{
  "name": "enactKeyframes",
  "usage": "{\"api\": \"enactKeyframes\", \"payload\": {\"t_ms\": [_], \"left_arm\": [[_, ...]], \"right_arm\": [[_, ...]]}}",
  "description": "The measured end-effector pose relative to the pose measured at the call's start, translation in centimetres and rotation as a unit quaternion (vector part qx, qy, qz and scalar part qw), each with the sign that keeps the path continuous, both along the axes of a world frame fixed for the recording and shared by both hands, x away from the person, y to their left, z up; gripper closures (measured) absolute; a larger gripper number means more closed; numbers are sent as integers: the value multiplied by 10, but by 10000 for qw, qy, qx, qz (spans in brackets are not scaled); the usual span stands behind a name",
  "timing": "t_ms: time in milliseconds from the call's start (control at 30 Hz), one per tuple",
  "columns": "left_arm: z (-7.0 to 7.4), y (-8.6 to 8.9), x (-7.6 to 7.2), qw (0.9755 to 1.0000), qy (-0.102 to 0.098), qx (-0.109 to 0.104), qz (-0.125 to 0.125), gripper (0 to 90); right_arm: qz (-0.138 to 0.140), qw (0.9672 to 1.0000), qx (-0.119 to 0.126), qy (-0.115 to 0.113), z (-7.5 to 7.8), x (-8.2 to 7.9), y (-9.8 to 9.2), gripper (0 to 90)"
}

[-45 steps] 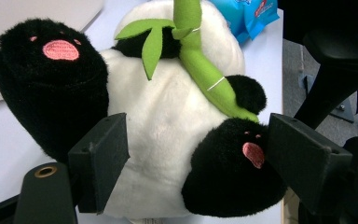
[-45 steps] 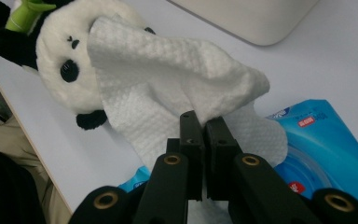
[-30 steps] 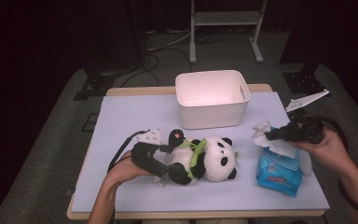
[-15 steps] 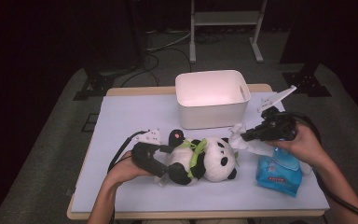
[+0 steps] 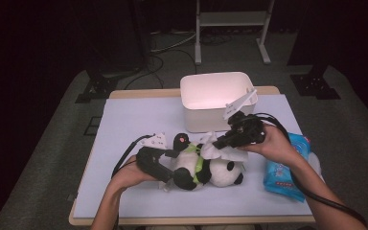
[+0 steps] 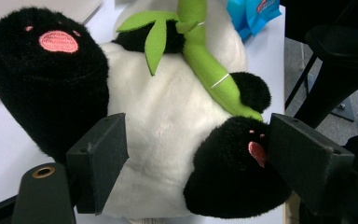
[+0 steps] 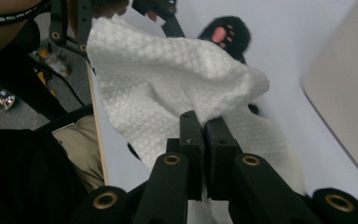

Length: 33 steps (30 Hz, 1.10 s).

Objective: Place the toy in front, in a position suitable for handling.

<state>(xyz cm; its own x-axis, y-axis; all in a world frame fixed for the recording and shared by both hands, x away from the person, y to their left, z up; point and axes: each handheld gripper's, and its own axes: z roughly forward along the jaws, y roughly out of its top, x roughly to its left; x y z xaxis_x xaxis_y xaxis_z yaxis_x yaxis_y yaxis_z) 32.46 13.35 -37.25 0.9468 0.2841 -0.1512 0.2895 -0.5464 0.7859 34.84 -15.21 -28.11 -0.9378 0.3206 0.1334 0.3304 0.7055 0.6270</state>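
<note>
A black-and-white plush panda [image 5: 220,171] with a green bamboo sprig lies on its back on the table's front middle. My left gripper [image 5: 170,176] comes in from the left, its jaws closed on the panda's lower body [image 6: 168,130], one against the belly, the other against a black foot. My right gripper [image 5: 219,142] hovers just above the panda's head and chest. It is shut on a white textured wipe [image 7: 168,88], which hangs from the jaws [image 7: 204,126] and drapes over the panda [image 5: 211,151].
A white open bin [image 5: 191,103] stands behind the panda at the table's middle back. A blue wipe pack [image 5: 287,172] lies at the right, near the edge. The pale blue tabletop [image 5: 134,120] has free room at the left.
My right gripper has carried the wipe leftward, from above the blue pack to over the panda. The left gripper and the panda have stayed put.
</note>
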Motion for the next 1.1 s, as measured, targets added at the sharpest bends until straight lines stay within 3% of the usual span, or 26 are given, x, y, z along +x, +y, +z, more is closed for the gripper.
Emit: {"api": "enactKeyframes", "payload": {"t_ms": [233, 433, 567, 800, 1100], "left_arm": [[-3, -2, 0, 10000, 8, 21, 70, 201], [0, 0, 1, 9995, -144, 59, 275, 202], [0, -3, 0, 9988, -236, 129, 413, 202], [0, -8, -2, 9982, -346, 268, 418, 202], [0, -7, -1, 9986, -283, 203, 410, 201]], "right_arm": [[337, 9989, -315, 25, -12, 2, 39, 865], [180, 9965, -809, 84, -37, 11, 44, 865], [98, 9967, -784, 180, -45, 14, 34, 865], [51, 9971, -712, 273, -50, 10, 20, 854], [153, 9973, -720, -49, -34, -2, 15, 637]]}}
